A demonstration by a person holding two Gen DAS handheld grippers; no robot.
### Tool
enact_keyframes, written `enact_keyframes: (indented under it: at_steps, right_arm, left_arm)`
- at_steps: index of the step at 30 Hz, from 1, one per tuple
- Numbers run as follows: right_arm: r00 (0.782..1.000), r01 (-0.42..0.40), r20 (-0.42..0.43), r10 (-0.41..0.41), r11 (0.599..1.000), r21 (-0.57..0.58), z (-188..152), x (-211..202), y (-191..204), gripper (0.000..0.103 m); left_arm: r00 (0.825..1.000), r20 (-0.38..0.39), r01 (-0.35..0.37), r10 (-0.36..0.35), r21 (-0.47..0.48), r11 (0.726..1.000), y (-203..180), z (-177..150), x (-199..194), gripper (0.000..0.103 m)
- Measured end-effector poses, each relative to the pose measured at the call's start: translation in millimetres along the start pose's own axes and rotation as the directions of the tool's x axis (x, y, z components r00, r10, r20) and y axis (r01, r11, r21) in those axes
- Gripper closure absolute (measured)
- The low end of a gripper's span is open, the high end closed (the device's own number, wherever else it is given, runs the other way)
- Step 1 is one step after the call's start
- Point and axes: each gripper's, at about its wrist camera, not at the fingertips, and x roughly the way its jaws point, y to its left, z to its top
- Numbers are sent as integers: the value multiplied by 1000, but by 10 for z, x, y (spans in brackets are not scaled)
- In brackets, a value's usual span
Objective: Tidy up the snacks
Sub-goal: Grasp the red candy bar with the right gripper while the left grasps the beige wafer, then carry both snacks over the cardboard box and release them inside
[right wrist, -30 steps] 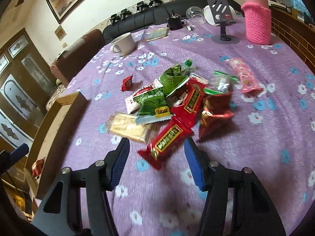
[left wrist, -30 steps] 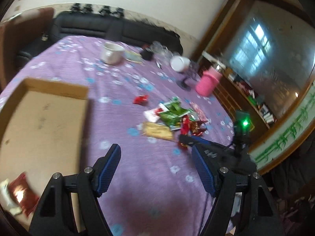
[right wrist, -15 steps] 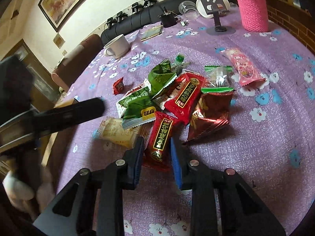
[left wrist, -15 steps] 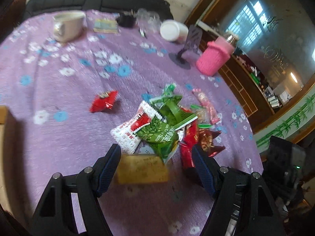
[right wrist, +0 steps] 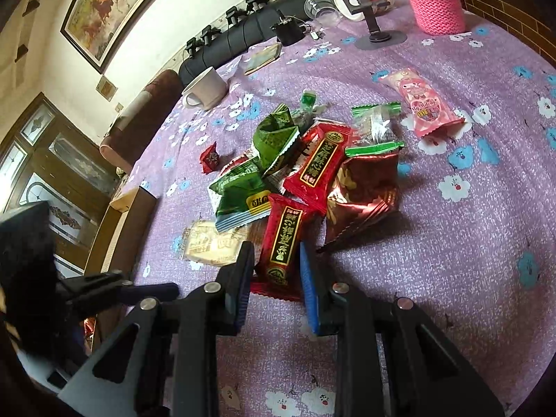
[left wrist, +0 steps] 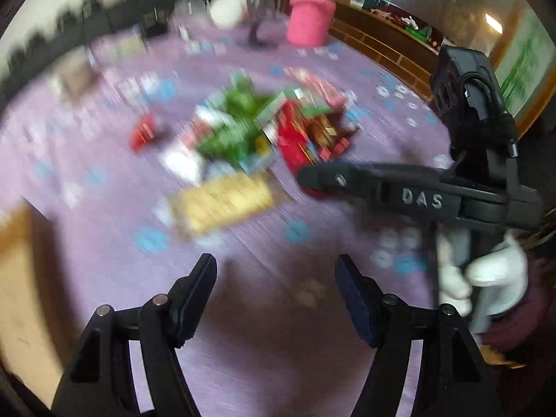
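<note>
At the near edge of the snack pile (right wrist: 305,173) on the worktop (right wrist: 469,243), the right gripper (right wrist: 274,271) pinches, it seems, only the red packet (right wrist: 283,243)'s sides, so it may slip, while the left gripper (left wrist: 276,278) hangs wide open, empty.

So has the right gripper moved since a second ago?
Yes. The right gripper advanced toward the snack pile and closed on the red rectangular snack packet, judged against the white mug.
</note>
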Motion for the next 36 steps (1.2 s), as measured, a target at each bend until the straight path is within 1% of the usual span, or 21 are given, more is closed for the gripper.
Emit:
enact_keyframes:
  at_steps: [1, 3, 4, 5, 8, 9, 11, 12, 13, 15, 16, 17, 19, 20, 22, 25, 27, 28, 30, 32, 36]
  right_arm:
    - [1000, -2, 0, 2, 1000, 2, 1, 2, -3, 76]
    - [1000, -7, 0, 7, 1000, 7, 3, 2, -13, 76]
    - [1000, -10, 1, 10, 1000, 10, 4, 2, -17, 76]
    - [1000, -11, 1, 11, 1000, 11, 3, 0, -24, 76]
    - [1000, -13, 1, 13, 1000, 11, 4, 2, -21, 76]
    - [1000, -13, 1, 13, 1000, 11, 4, 1, -21, 76]
    - [1000, -14, 1, 14, 1000, 12, 4, 3, -20, 76]
    - [1000, -15, 1, 15, 1000, 13, 3, 0, -23, 76]
    - [1000, -16, 0, 16, 1000, 13, 3, -1, -24, 76]
    - [1000, -16, -1, 16, 1000, 14, 4, 0, -23, 76]
    - [1000, -16, -1, 16, 1000, 14, 4, 1, -22, 76]
    - [1000, -16, -1, 16, 1000, 14, 5, 4, -23, 76]
    - [1000, -15, -2, 15, 1000, 13, 7, 6, -19, 76]
    - [1000, -14, -1, 14, 1000, 13, 7, 6, -19, 76]
    - [1000, -9, 0, 9, 1000, 2, 6, 13, 2, 74]
    - [1000, 13, 4, -13, 1000, -28, -3, 28, 51, 74]
    - [1000, 25, 8, -25, 999, -48, -9, 38, 81, 74]
    - [1000, 27, 8, -27, 998, -52, -8, 40, 82, 74]
    - [1000, 30, 9, -29, 998, -55, -8, 42, 80, 74]
    - [999, 31, 11, -30, 998, -55, -12, 37, 83, 75]
    - [999, 46, 21, -44, 996, -77, -32, 35, 125, 76]
  left_arm:
    - [999, 28, -29, 28, 30, 999, -5, 35, -18, 32]
    - [997, 49, -62, 58, 67, 996, 35, 144, 39, 32]
    - [997, 48, -66, 63, 79, 995, 68, 191, 89, 32]
    - [998, 36, -62, 59, 89, 994, 110, 251, 175, 32]
    - [1000, -19, -18, 20, 96, 995, 195, 381, 407, 32]
    - [999, -35, -18, 22, 110, 994, 198, 403, 471, 29]
    - [998, -56, -2, 10, 139, 990, 191, 429, 503, 26]
    - [995, -96, 21, -8, 141, 990, 171, 408, 548, 26]
    - [995, -96, 13, 2, 160, 987, 119, 388, 538, 24]
    - [993, -115, 22, -1, 182, 983, 11, 331, 510, 25]
    - [993, -122, 21, 2, 183, 983, -27, 302, 491, 30]
    - [993, -119, 20, 2, 190, 982, -83, 265, 454, 41]
    - [994, -110, 16, 5, 191, 981, -183, 209, 393, 52]
    - [994, -107, 10, 10, 187, 982, -201, 187, 378, 53]
    - [996, -88, -4, 18, 156, 988, -213, 163, 371, 53]
    - [998, -39, -39, 43, 103, 994, -222, 112, 367, 53]
    - [997, -7, -78, 78, 65, 995, -265, 64, 352, 59]
    - [995, 9, -102, 102, 53, 993, -287, 31, 328, 68]
    - [988, 41, -150, 149, 27, 988, -337, -50, 266, 70]
    - [986, 68, -149, 150, -22, 989, -307, -134, 190, 70]
    - [982, 151, -89, 114, -161, 983, -87, -277, -125, 70]
